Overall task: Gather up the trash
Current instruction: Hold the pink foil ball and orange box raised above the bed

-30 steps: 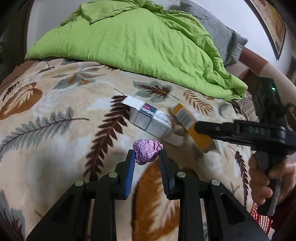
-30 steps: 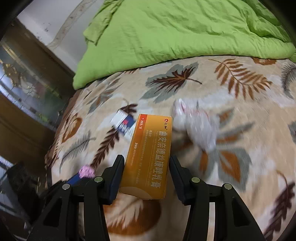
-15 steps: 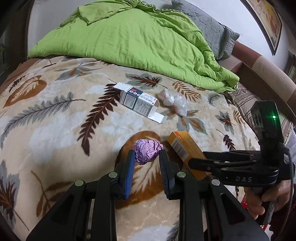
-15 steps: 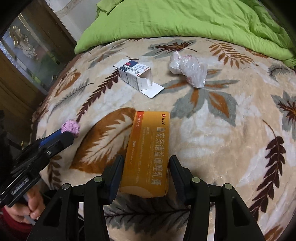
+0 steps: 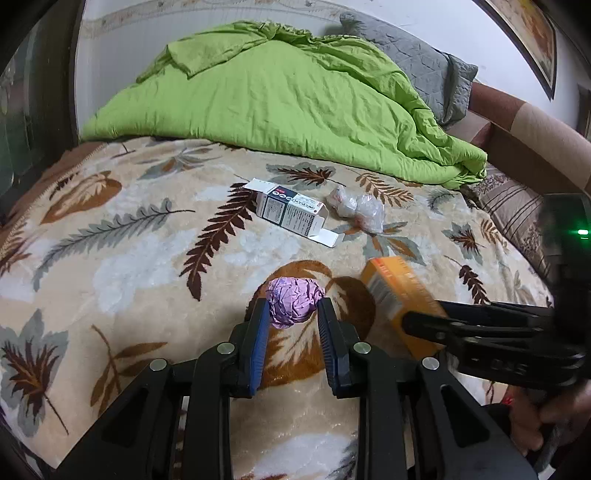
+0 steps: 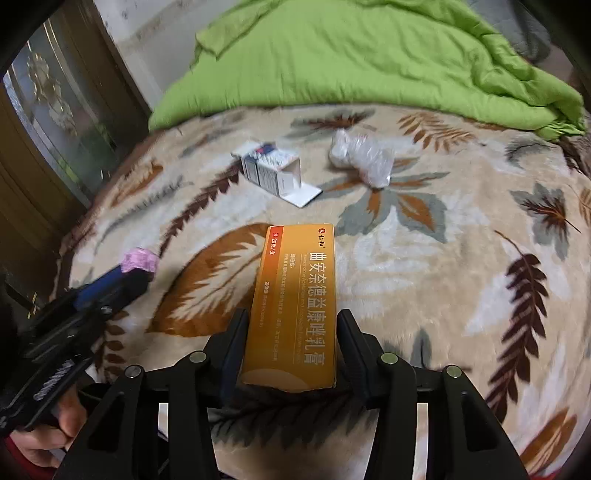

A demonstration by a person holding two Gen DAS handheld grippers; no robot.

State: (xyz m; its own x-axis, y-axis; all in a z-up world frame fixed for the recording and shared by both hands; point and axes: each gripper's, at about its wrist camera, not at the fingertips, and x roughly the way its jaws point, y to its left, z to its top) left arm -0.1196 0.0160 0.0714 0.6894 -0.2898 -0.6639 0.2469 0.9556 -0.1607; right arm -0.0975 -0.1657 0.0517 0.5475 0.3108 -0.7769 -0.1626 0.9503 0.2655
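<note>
Bed blanket (image 5: 129, 258); only right wrist view shows orange box (image 6: 295, 306) txt.

- Bed (image 5: 122, 236) is covered by a beige blanket with a leaf print.
- Green duvet (image 5: 280, 107) is bunched at the far side; a grey quilted pillow (image 5: 417, 66) is seen behind it.
- White wall (image 5: 110, 55) is seen behind; a framed picture (image 5: 524, 33) is hung upper right.
- Dark wooden cabinet with glass door (image 6: 48, 122) is seen left of the bed.
</note>
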